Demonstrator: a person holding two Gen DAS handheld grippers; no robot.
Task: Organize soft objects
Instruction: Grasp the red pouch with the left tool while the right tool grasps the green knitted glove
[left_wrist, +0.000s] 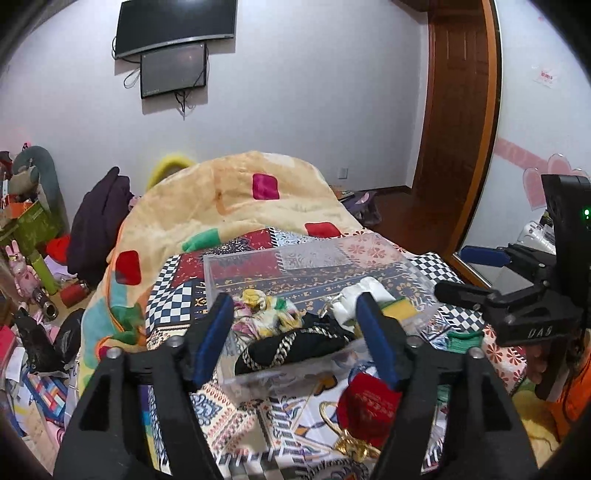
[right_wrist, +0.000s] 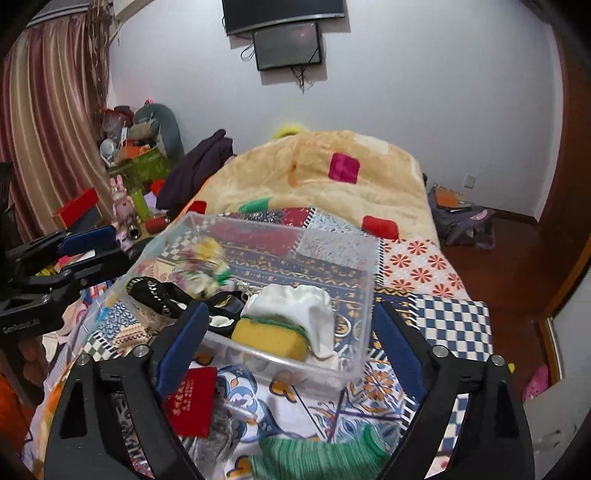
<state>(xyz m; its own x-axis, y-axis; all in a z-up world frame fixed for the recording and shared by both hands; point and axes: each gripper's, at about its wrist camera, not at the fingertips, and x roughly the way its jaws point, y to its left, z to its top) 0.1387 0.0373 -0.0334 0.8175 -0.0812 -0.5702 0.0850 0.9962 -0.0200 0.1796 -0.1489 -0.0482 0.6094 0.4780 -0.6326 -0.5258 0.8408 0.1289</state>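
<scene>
A clear plastic box (left_wrist: 236, 260) (right_wrist: 364, 306) sits on the patterned bedspread. It holds a flowered cloth (left_wrist: 264, 310) (right_wrist: 205, 267), a black trimmed cloth (left_wrist: 291, 349) (right_wrist: 159, 295), a white cloth (left_wrist: 360, 299) (right_wrist: 303, 308) and a yellow sponge (left_wrist: 400, 306) (right_wrist: 269, 338). A red pouch (left_wrist: 367, 404) (right_wrist: 192, 400) and a green knit sock (right_wrist: 317, 456) (left_wrist: 463, 338) lie on the bed in front of the box. My left gripper (left_wrist: 295, 332) is open over the box's near side, holding nothing. My right gripper (right_wrist: 288, 349) is open around the box's near corner, empty.
A peach blanket (left_wrist: 229, 199) (right_wrist: 314, 177) with coloured patches is heaped behind the box. Toys, boxes and dark clothes (left_wrist: 96, 225) crowd the floor at the left. A wooden door (left_wrist: 458, 122) stands right. Bags (right_wrist: 463, 221) lie on the floor beyond the bed.
</scene>
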